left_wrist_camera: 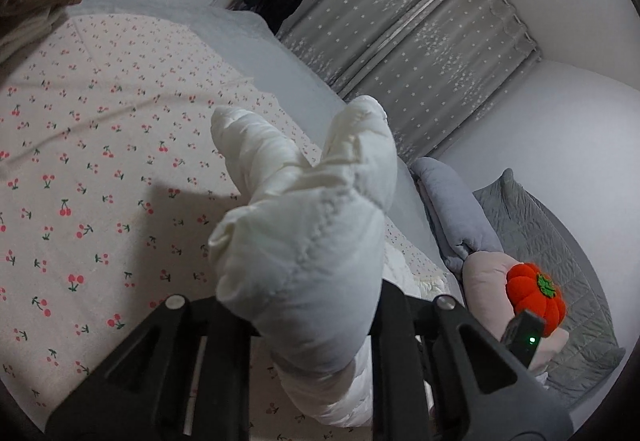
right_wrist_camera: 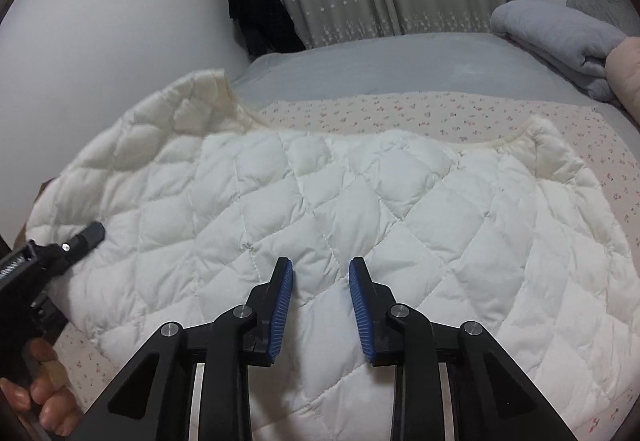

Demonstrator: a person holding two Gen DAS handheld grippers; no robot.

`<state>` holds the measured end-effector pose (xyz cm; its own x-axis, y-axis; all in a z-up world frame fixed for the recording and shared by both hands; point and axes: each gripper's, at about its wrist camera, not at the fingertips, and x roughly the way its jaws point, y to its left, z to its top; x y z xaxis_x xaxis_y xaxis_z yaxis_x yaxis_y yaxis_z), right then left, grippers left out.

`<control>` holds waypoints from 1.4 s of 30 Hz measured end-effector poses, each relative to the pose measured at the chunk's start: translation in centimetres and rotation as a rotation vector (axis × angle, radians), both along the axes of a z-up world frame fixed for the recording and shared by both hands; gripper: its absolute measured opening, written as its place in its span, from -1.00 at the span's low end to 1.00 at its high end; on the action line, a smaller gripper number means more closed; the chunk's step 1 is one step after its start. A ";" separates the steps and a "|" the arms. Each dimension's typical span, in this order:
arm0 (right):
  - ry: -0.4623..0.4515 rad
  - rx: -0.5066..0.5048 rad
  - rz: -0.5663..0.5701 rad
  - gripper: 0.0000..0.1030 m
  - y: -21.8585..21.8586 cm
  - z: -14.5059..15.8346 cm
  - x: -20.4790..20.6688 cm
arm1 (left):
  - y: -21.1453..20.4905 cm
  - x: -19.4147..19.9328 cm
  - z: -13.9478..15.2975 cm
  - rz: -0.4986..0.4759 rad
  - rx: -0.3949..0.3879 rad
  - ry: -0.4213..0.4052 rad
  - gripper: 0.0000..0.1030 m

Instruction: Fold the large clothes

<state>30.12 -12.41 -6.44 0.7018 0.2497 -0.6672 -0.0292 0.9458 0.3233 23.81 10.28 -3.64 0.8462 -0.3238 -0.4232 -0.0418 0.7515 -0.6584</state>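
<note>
A white quilted jacket [right_wrist_camera: 320, 201] is spread across the middle of the right wrist view, on a cherry-print bedsheet [left_wrist_camera: 80, 161]. The left gripper [left_wrist_camera: 316, 321] is clenched on a bunched fold of it. The right gripper [right_wrist_camera: 320, 305] hovers above it, parted, grasping nothing. The padding is judged light, soft, springy and slippery; hems and seams are judged the surest places for a hold.

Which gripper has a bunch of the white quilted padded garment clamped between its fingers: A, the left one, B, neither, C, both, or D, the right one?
A: the left gripper pinches a wad of the white quilted padded garment; the right gripper hovers open above it.
</note>
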 end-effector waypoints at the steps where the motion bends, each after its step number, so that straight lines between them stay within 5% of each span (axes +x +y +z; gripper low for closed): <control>1: 0.020 0.034 0.006 -0.48 -0.3 -0.6 0.3 | -0.4 -0.2 0.5 -0.007 0.009 -0.023 -0.64; 12: 0.099 0.207 0.118 -0.53 0.1 -2.4 1.8 | -3.0 -1.1 4.8 -0.113 0.096 -0.191 -0.64; 16: 0.139 0.190 0.149 -0.60 1.6 -5.0 2.9 | -7.2 0.5 4.4 -0.208 0.184 -0.157 -0.64; 24: 0.201 0.449 0.153 -0.64 -3.9 -6.2 3.9 | -11.6 1.4 4.6 -0.345 0.297 -0.183 -0.61; 28: 0.232 0.518 0.096 -0.49 -8.8 -4.6 2.6 | -12.8 1.5 5.2 -0.391 0.348 -0.187 -0.60; 34: 0.088 0.426 -0.118 -0.24 -18.6 0.6 -3.1 | -16.4 0.3 4.9 -0.464 0.431 -0.187 -0.59; 38: 0.147 0.257 -0.317 -0.24 -23.7 -0.4 -4.8 | -18.9 0.0 4.4 -0.524 0.481 -0.189 -0.58; 42: 0.222 0.346 -0.328 -0.24 -26.9 -4.0 -3.7 | -21.8 -0.3 3.7 -0.598 0.546 -0.187 -0.57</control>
<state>26.42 -39.31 -10.43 0.6309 0.2723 -0.7265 0.3555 0.7308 0.5827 23.49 -11.48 0.03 0.6688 -0.5312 -0.5202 0.5400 0.8280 -0.1512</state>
